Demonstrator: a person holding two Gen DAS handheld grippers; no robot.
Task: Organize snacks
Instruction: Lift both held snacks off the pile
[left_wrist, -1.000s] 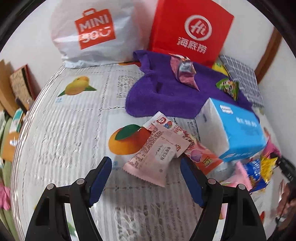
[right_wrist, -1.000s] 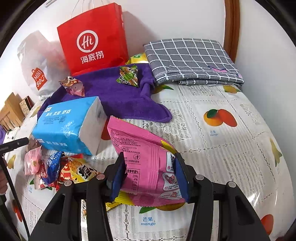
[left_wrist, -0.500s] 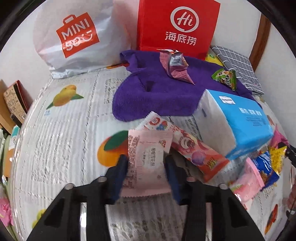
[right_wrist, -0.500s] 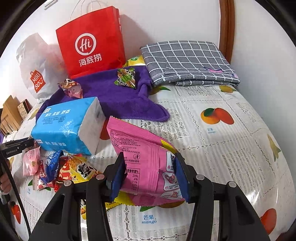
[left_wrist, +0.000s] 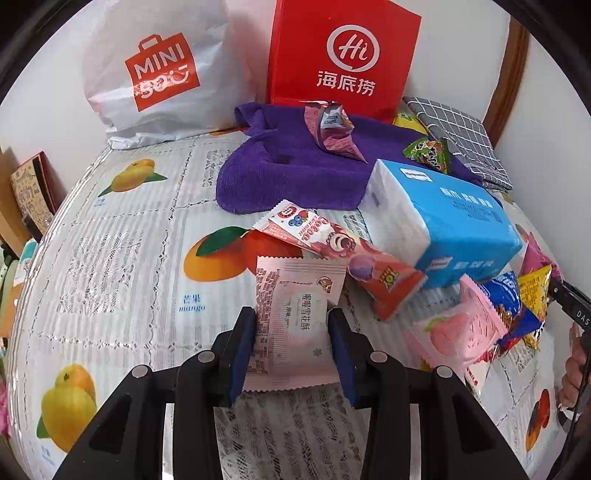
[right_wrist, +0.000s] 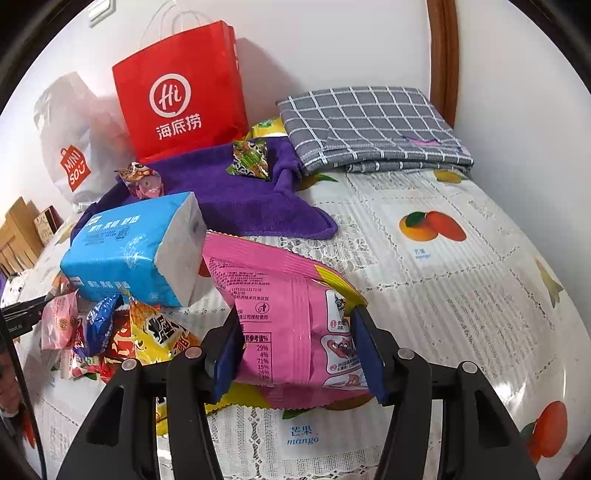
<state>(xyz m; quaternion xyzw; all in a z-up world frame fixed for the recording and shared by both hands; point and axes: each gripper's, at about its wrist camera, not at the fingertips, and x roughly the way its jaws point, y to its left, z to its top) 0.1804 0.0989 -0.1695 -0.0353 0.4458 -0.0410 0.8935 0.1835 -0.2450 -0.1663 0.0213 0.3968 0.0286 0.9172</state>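
Observation:
My left gripper (left_wrist: 291, 314) is shut on a pale pink snack packet (left_wrist: 299, 280), gripped by its two long edges just above the fruit-print tablecloth (left_wrist: 122, 258). A long red and pink snack stick (left_wrist: 340, 247) lies right behind it. My right gripper (right_wrist: 295, 317) holds a large bright pink snack bag (right_wrist: 280, 288). Its jaws are opening, and the bag still fills the gap and touches both pads. A purple towel (left_wrist: 295, 173) at the back carries a cone-shaped pink snack (left_wrist: 332, 129) and a green packet (right_wrist: 251, 158).
A blue tissue pack (right_wrist: 125, 251) lies mid-table, with a heap of several small snacks (right_wrist: 103, 332) beside it. A red paper bag (left_wrist: 343, 55) and a white shopping bag (left_wrist: 159, 74) stand against the wall. A folded grey checked cloth (right_wrist: 369, 125) lies at the back right.
My left gripper went from wide open to shut on the pale pink packet, then moved forward with it. The right gripper's jaws stand a little wider around the pink bag.

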